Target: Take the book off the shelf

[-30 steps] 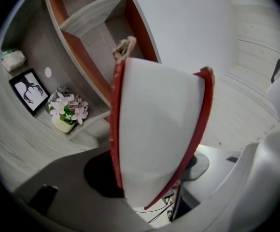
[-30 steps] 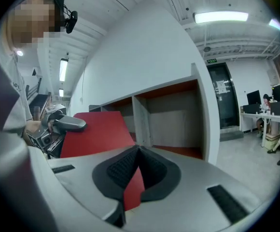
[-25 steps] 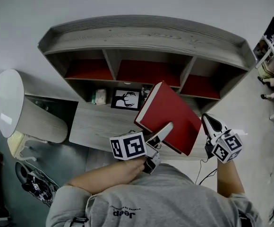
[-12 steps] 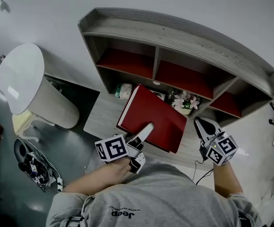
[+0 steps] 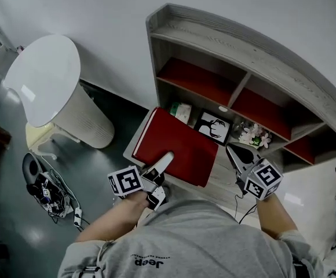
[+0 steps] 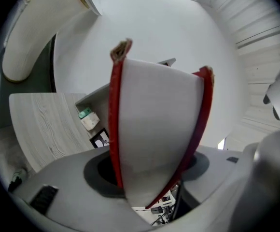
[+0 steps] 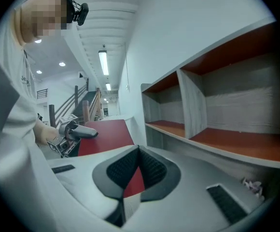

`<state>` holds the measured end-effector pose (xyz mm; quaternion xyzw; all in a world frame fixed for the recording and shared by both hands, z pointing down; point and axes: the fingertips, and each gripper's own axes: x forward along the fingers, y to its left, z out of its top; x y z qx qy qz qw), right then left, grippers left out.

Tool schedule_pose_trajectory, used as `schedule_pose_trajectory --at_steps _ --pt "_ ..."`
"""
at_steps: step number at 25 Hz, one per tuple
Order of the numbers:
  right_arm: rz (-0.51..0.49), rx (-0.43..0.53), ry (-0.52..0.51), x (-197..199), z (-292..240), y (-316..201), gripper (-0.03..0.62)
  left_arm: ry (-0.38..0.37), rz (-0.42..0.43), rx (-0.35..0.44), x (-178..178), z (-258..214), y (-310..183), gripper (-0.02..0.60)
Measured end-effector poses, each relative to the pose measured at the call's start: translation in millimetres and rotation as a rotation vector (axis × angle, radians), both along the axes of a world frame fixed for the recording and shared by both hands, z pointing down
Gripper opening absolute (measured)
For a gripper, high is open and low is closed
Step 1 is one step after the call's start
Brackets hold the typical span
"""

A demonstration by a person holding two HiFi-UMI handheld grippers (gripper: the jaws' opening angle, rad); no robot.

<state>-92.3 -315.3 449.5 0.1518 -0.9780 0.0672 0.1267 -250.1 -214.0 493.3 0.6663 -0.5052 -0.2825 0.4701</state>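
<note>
The left gripper [image 5: 165, 157] clamps the near edge of the red book [image 5: 182, 143]. Just beside it the right gripper [image 5: 235, 152] hangs empty, jaws together. The book lies flat outside the shelf [image 5: 232, 36], before its compartments.

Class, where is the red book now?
Head view, centre: the red book sits clamped in the left gripper, out of the shelf, just before the framed picture.

The left tongs [image 5: 165, 157] grip the red book [image 5: 179, 141] (cover up) before the shelf [image 5: 237, 48], right tongs [image 5: 235, 152] just beside.
</note>
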Motion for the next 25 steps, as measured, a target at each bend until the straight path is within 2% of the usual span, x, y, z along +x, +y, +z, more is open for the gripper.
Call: schedule_pose_trajectory --at_steps 2,5,9,11,13,15,17,20,21,23,25 --pt "-0.037 -0.001 0.005 -26 4 4 0.006 0.0 -0.024 0.01 -24 7 8 0.298" --pt "-0.082 -0.002 0.005 -61 9 11 0.006 -0.017 -0.031 0.077 -58 8 15 0.298" --pt "-0.132 0.001 0.004 -102 13 14 0.006 0.012 -0.053 0.05 -96 32 23 0.298" --pt "-0.146 -0.001 0.007 -119 15 13 0.006 0.055 -0.07 -0.009 -109 53 28 0.298" --pt "-0.155 -0.004 0.013 -134 20 11 0.006 0.051 -0.056 0.001 -119 65 26 0.298" --pt "-0.162 -0.005 0.019 -147 25 8 0.006 0.073 -0.056 -0.028 -128 84 26 0.298" --pt "-0.163 -0.009 0.024 -157 31 5 0.006 0.069 -0.04 -0.009 -136 99 22 0.298" --pt "-0.158 -0.021 0.037 -171 40 1 0.006 0.178 -0.069 -0.128 -139 133 25 0.298" --pt "-0.157 -0.025 0.043 -175 43 0 0.006 0.184 -0.064 -0.137 -141 141 23 0.298" --pt "-0.154 -0.038 0.057 -181 52 -1 0.006 0.187 -0.051 -0.14 -144 155 19 0.298" --pt "-0.15 -0.054 0.069 -184 63 -2 0.006 0.183 -0.029 -0.097 -147 163 11 0.298"
